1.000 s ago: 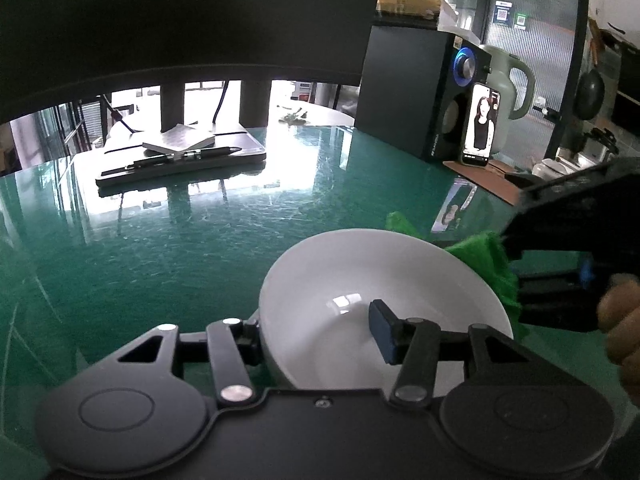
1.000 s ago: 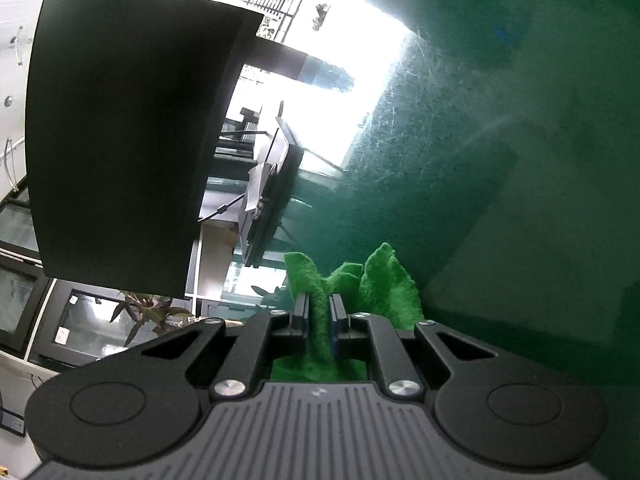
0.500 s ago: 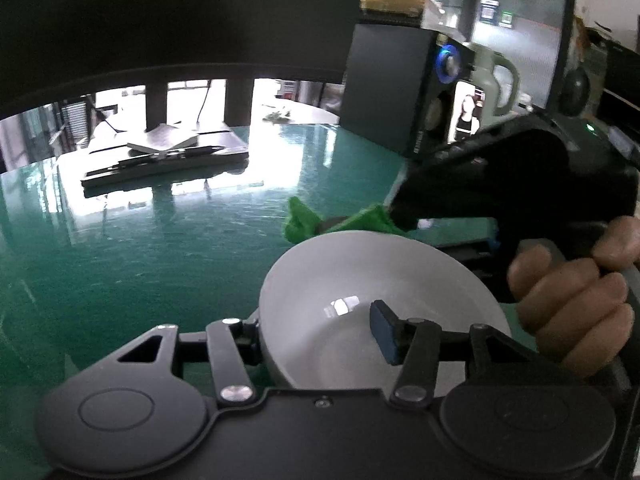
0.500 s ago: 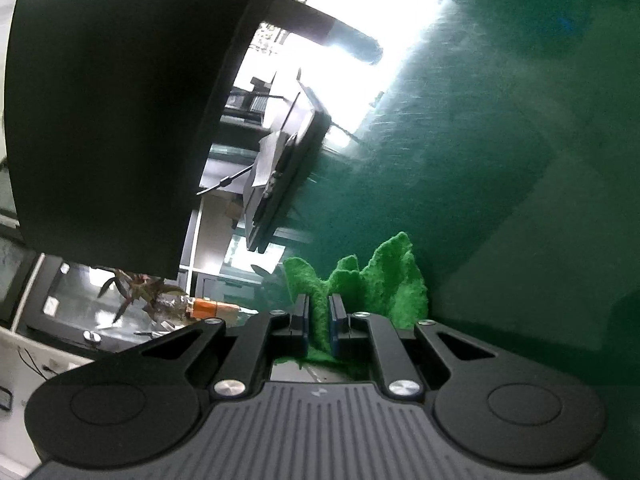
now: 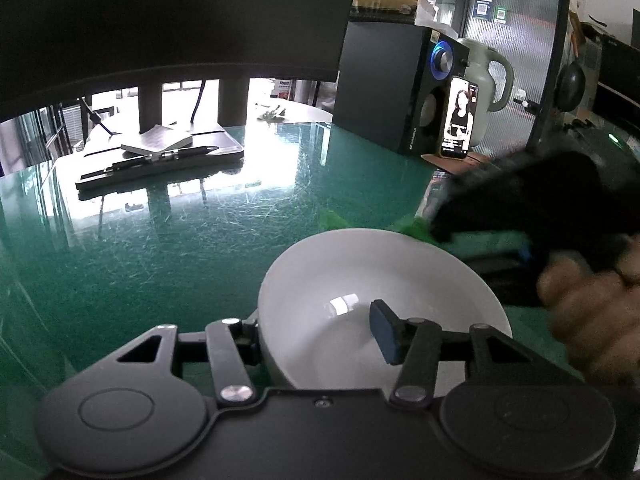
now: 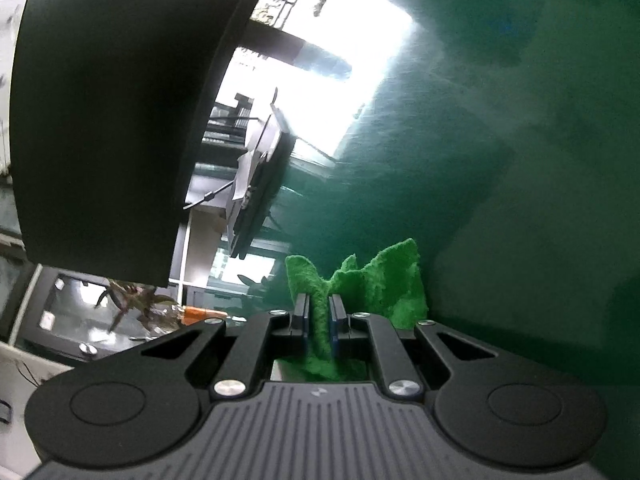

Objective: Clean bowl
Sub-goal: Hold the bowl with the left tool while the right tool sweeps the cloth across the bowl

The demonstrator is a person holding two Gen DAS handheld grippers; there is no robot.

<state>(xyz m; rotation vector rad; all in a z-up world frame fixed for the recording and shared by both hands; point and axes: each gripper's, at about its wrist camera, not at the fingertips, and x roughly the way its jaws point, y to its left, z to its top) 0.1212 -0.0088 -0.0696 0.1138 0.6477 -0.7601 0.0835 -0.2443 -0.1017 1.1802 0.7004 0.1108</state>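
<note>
A white bowl [image 5: 360, 280] rests low over the green glass table [image 5: 160, 260], and its inside looks bare and glossy. My left gripper [image 5: 316, 332] is shut on its near-left wall, one finger outside the rim and the blue pad [image 5: 384, 332] inside. My right gripper [image 6: 319, 312] is shut on a bunched green cloth [image 6: 376, 280]. In the left wrist view that gripper [image 5: 444, 228] is blurred at the bowl's far-right rim. The cloth [image 5: 412, 226] peeks over the edge there. A hand [image 5: 592, 312] grips its handle.
A large dark monitor [image 5: 168, 12] overhangs the back of the table. Beneath it sits a black tray [image 5: 160, 164] with a notebook and a pen. At the back right stand a black speaker [image 5: 392, 84], a lit phone [image 5: 458, 118] and a pale kettle [image 5: 488, 72].
The right gripper swept the cloth left along the bowl's far rim, then came back to the far-right rim. The bowl stayed put in the left gripper.
</note>
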